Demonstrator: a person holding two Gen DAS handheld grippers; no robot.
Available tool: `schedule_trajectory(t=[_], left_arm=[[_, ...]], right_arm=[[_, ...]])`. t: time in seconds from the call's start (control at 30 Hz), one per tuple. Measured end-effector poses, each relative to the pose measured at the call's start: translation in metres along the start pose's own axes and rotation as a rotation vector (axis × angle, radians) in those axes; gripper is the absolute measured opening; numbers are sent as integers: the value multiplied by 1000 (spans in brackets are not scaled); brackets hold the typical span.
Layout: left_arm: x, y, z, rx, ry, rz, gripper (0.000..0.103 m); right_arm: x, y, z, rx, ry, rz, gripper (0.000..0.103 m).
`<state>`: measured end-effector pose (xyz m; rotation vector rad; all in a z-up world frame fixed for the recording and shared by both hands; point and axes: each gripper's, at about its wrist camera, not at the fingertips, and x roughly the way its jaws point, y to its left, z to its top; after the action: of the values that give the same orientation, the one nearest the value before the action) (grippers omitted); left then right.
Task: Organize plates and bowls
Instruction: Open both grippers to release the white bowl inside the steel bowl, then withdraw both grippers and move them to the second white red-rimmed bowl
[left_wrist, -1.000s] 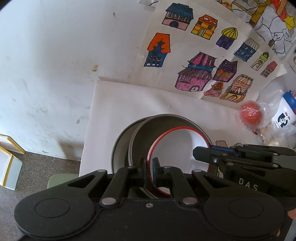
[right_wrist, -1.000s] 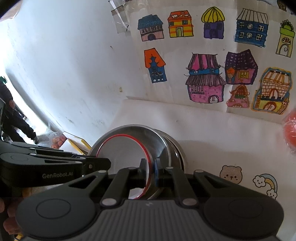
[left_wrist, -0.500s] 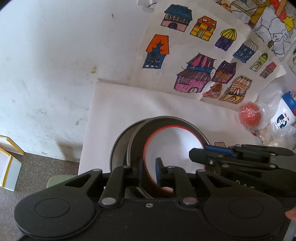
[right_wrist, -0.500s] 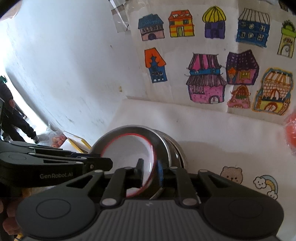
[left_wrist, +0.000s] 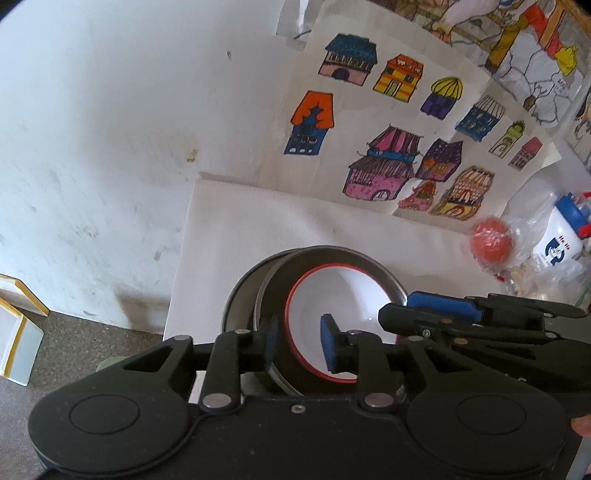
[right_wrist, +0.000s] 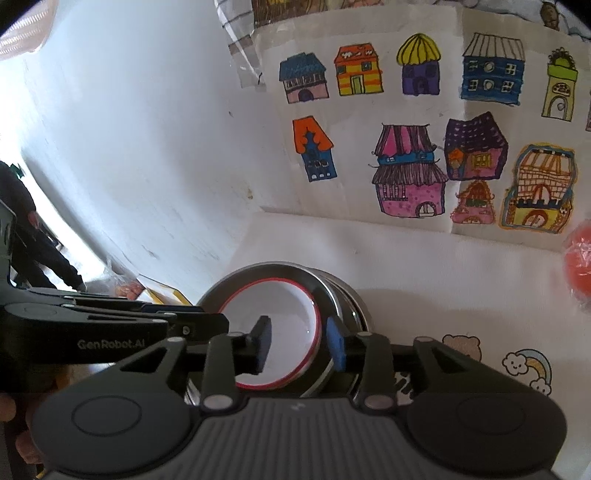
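Observation:
A white bowl with a red rim (left_wrist: 343, 299) (right_wrist: 273, 310) sits inside a steel bowl (left_wrist: 280, 291) (right_wrist: 325, 291), which rests on another steel dish (left_wrist: 240, 295) (right_wrist: 354, 302) on the white tablecloth (left_wrist: 258, 229). My left gripper (left_wrist: 301, 341) is open, its jaws straddling the near rims of the white and steel bowls. My right gripper (right_wrist: 301, 345) is open, its jaws straddling the same stack's rims from the other side. Each gripper shows in the other's view, the right one (left_wrist: 461, 325) and the left one (right_wrist: 110, 328).
A red ball in plastic wrap (left_wrist: 491, 242) (right_wrist: 580, 258) and a white and blue cup (left_wrist: 563, 236) lie at the right by the wall. House drawings (left_wrist: 388, 162) hang on the wall behind. The table's left edge (left_wrist: 181, 273) drops to the floor, where a white and yellow box (left_wrist: 18, 332) stands.
Both grippers have opened: they were shut on the bowl rims a second ago and now their jaws stand apart. The bowl stack has settled slightly lower on the cloth.

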<state>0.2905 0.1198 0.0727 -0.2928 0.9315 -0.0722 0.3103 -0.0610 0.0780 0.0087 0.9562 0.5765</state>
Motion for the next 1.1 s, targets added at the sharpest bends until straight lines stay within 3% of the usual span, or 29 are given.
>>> schedule_trajectory(t=[0.07,0.23,0.63,1.1], left_arm=[[-5,0,-1,-1,-14,-3,34],[-17,-3,-3,10,-67,15,56],[-38,-22,-11,36,-126,-25,75],[-40,-65,-27,97,-130,-97,81]], right_arm=[[-4,0,-1,-1,-15,6,47],[-19,-3,-7,7,-53,10,61],[-64,-20,-23,25,-152,-4,86],[-140,-56,-41,76,-235,-34,96]])
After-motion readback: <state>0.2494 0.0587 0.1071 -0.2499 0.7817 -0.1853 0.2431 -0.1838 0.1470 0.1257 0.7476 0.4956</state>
